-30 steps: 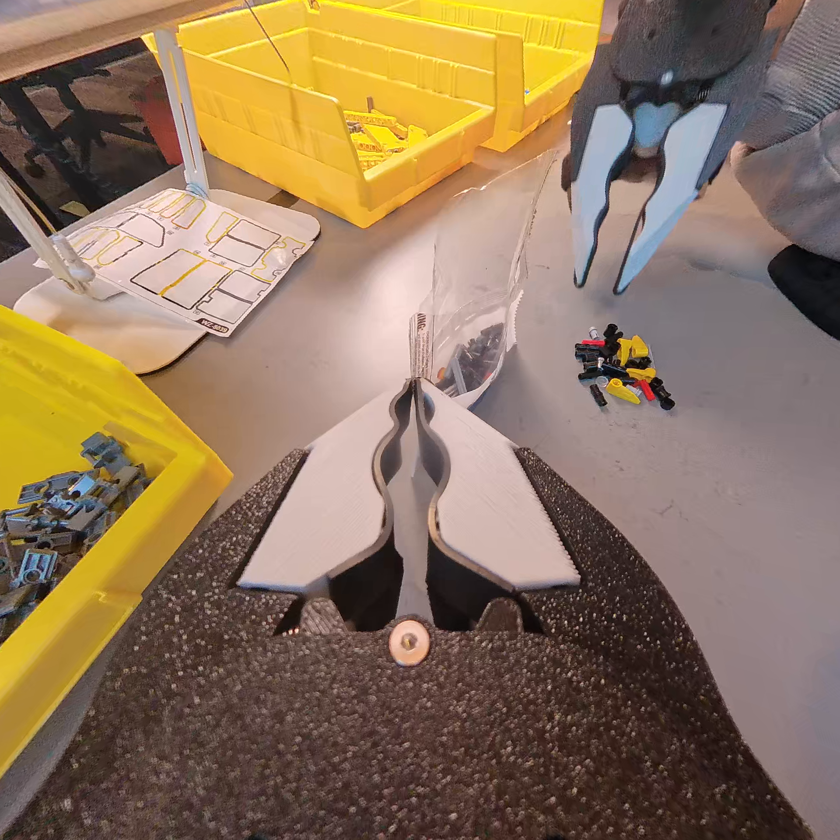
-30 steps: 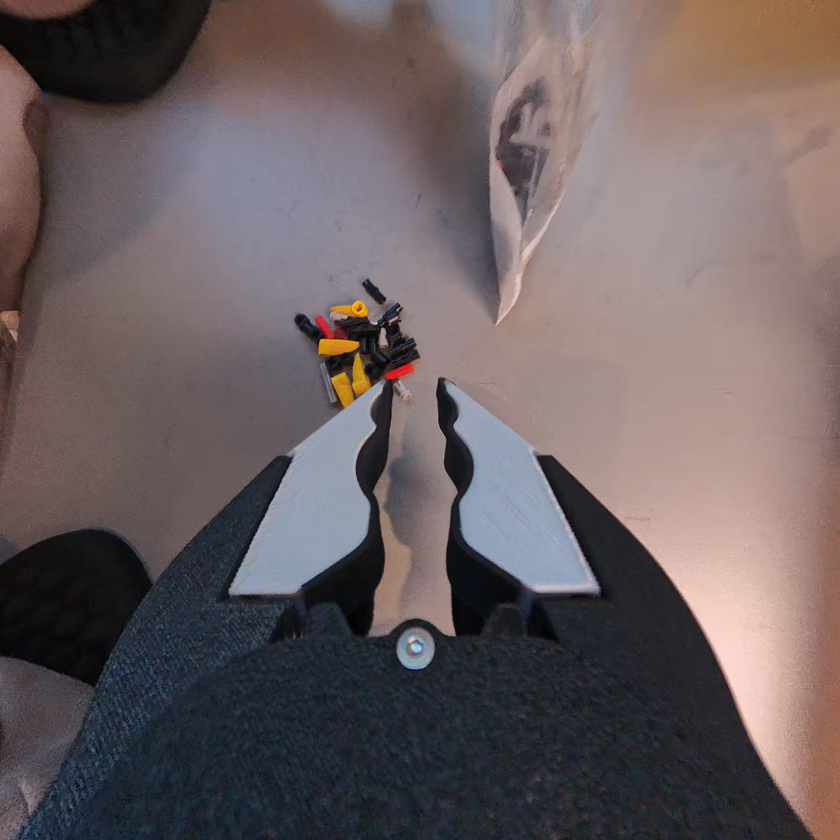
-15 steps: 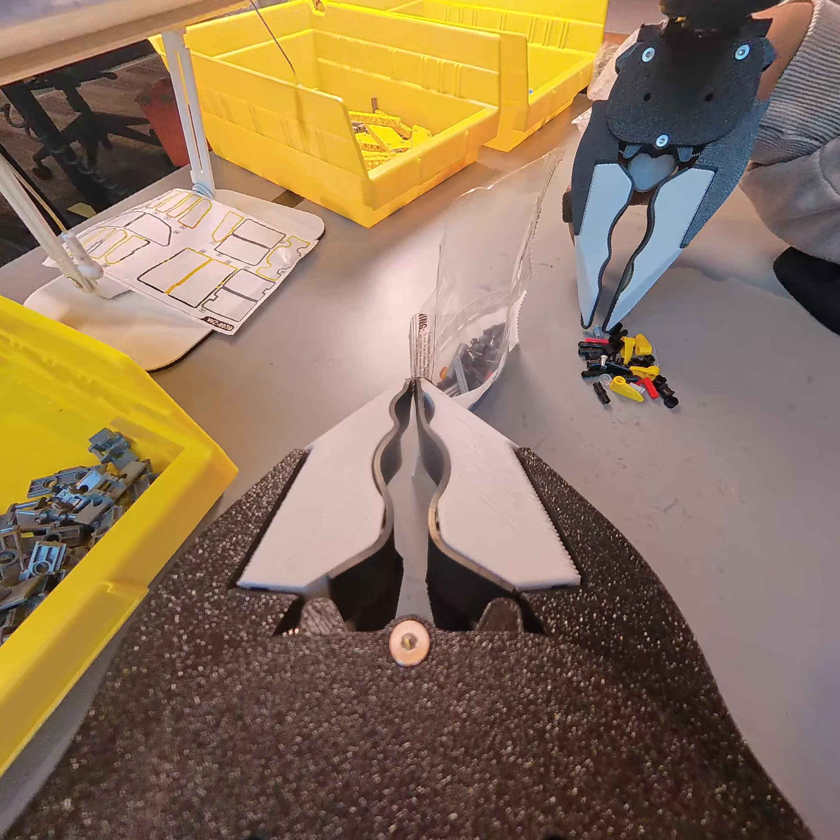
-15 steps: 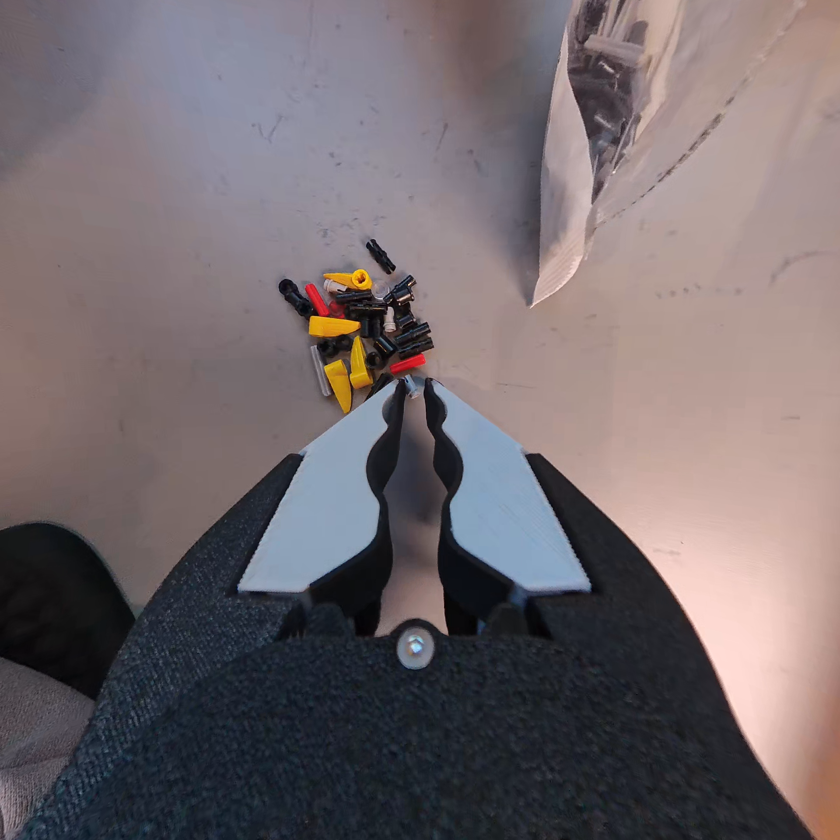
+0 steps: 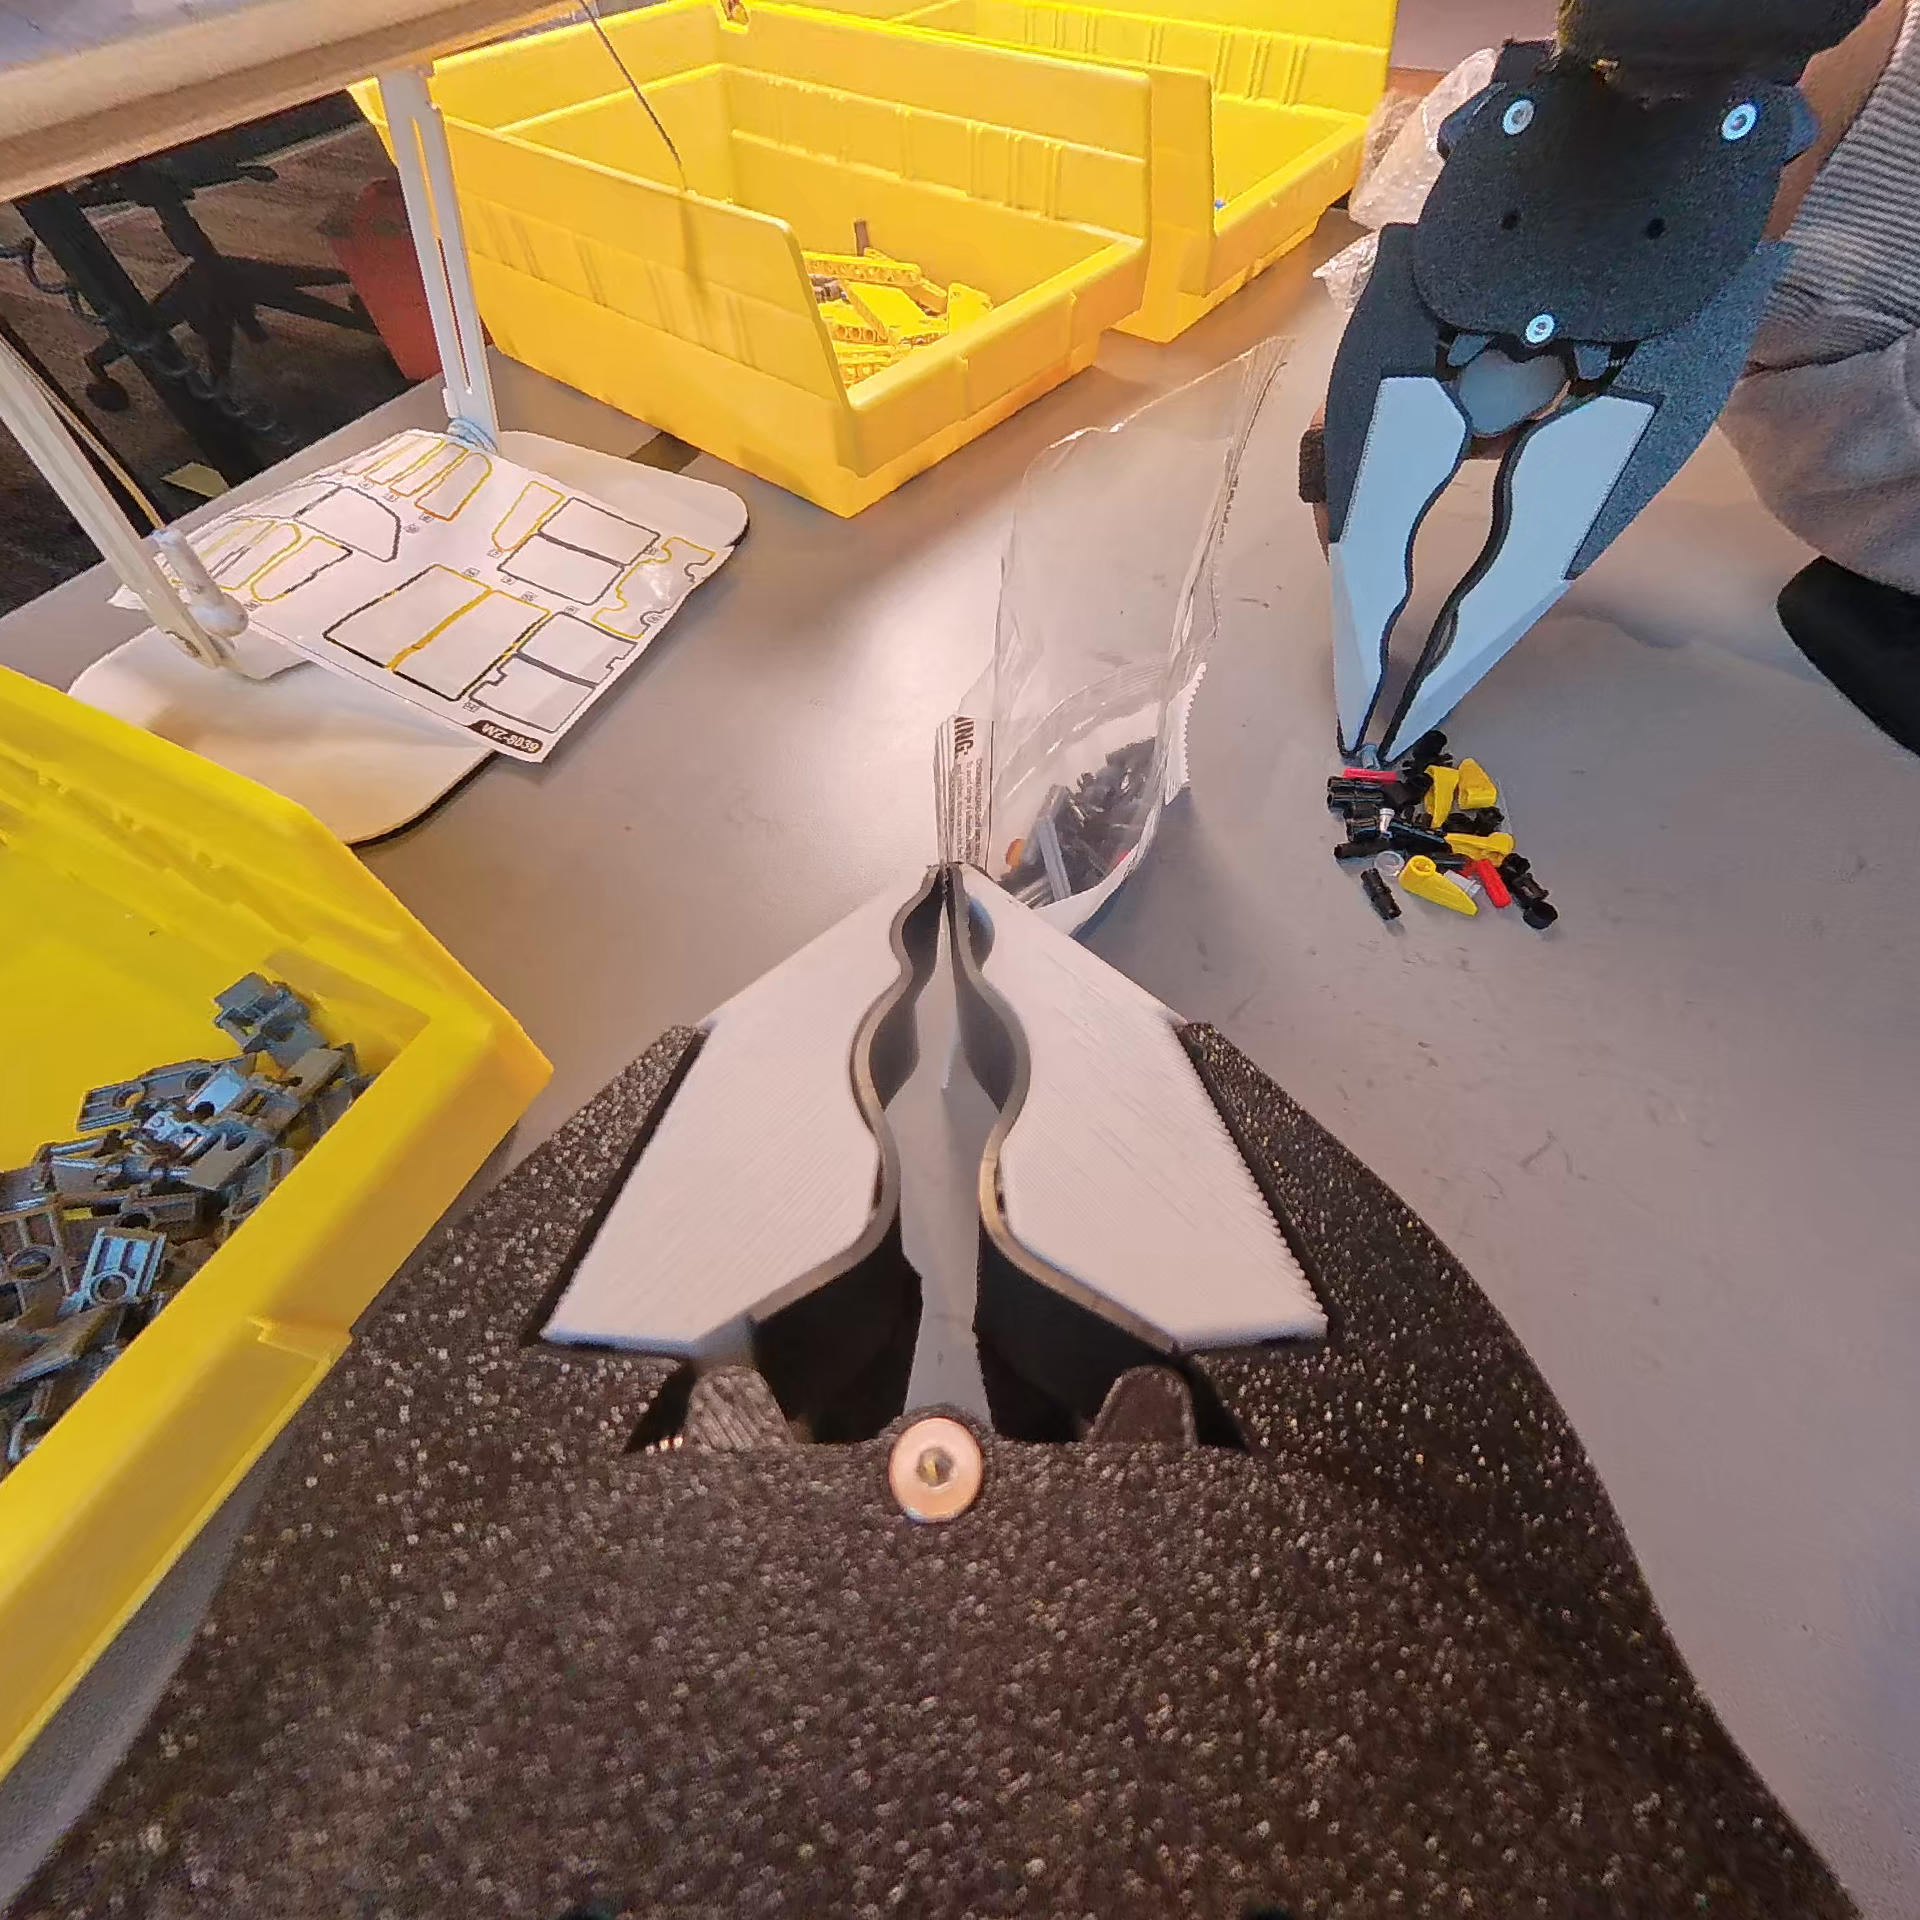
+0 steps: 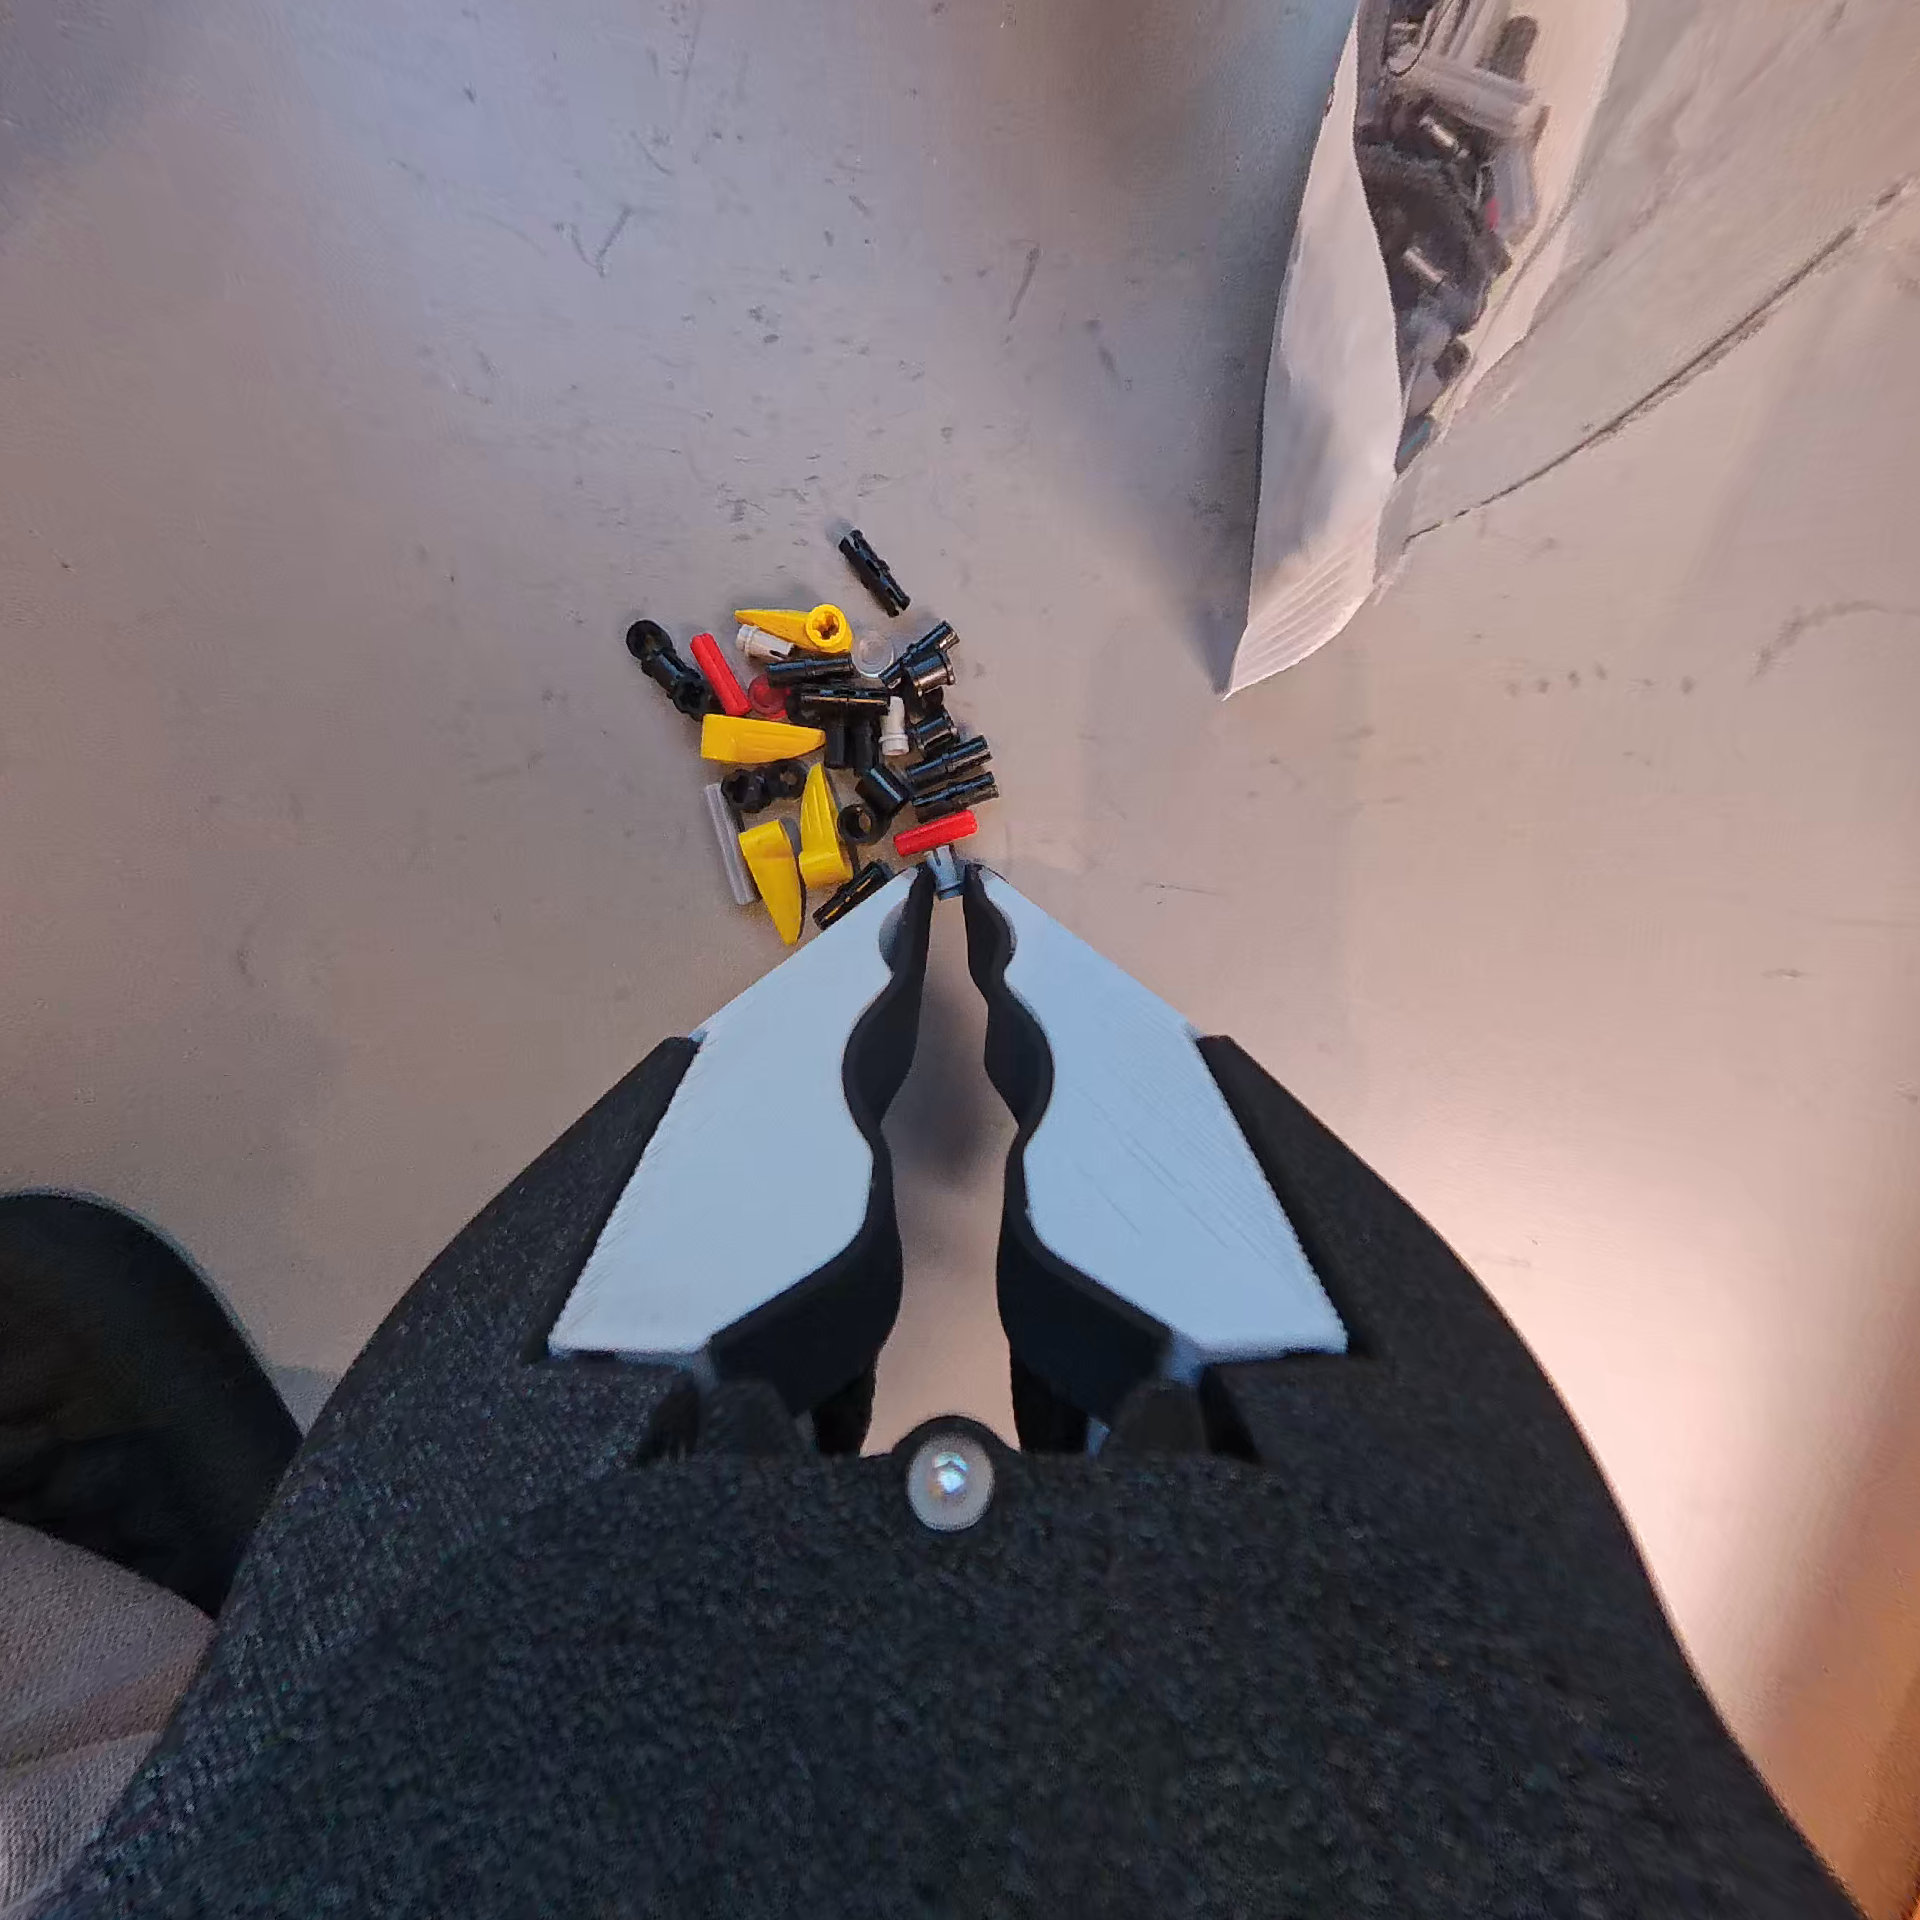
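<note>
Lowered, right claw pinches grey pin; left claw grips bag.

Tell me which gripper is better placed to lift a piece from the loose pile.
Right gripper: its tips already pinch a small grey piece at the pile's edge. The left gripper is shut on the plastic bag.

My left gripper pinches the edge of a clear plastic bag of small black parts above the grey desk. My right gripper nips a tiny grey pin beside the heap of black, yellow and red pieces.
</note>
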Action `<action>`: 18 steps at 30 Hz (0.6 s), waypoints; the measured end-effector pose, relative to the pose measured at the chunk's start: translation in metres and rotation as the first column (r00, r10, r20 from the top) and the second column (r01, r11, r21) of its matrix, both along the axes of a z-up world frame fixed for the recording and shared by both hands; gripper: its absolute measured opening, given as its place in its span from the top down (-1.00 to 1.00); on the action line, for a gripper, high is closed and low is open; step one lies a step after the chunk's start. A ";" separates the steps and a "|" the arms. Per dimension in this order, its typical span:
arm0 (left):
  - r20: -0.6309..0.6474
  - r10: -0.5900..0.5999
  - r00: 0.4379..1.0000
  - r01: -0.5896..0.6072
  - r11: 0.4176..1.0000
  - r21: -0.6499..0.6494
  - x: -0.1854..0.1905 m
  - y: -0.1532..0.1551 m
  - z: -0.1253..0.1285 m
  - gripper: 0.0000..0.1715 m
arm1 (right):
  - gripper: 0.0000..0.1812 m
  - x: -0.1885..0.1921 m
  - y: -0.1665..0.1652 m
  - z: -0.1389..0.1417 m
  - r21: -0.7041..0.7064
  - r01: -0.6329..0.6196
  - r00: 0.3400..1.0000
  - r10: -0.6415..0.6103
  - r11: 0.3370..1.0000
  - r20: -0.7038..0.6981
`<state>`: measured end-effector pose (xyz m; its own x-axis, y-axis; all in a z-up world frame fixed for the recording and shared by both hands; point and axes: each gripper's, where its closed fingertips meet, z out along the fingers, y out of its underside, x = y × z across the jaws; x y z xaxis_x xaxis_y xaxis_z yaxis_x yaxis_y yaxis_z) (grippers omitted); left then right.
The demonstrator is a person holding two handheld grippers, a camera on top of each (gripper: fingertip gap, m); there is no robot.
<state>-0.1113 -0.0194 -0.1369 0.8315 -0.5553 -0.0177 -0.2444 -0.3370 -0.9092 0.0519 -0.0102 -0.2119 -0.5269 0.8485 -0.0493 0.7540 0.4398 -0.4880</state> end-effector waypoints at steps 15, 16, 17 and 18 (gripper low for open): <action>0.006 -0.054 0.999 0.054 0.999 0.009 0.014 -0.003 0.001 1.00 | 0.84 -0.106 0.020 0.130 0.008 0.280 0.712 -0.202 0.960 -0.672; 0.005 -0.054 0.999 0.054 0.999 0.009 0.014 -0.003 0.001 1.00 | 0.79 -0.106 0.021 0.130 0.010 0.284 0.707 -0.203 0.959 -0.678; 0.005 -0.053 0.999 0.053 0.999 0.009 0.013 -0.003 0.001 1.00 | 0.79 -0.104 0.021 0.135 -0.013 0.276 0.693 -0.209 0.961 -0.690; 0.006 -0.052 0.999 0.052 0.999 0.008 0.013 -0.003 0.001 1.00 | 0.79 -0.100 0.021 0.143 -0.055 0.267 0.673 -0.227 0.962 -0.704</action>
<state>-0.0983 -0.0223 -0.1362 0.8018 -0.5973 -0.0175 -0.2558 -0.3166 -0.9134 -0.0479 0.0113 -0.0686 -0.1625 0.9434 0.2891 0.2886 0.3257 -0.9004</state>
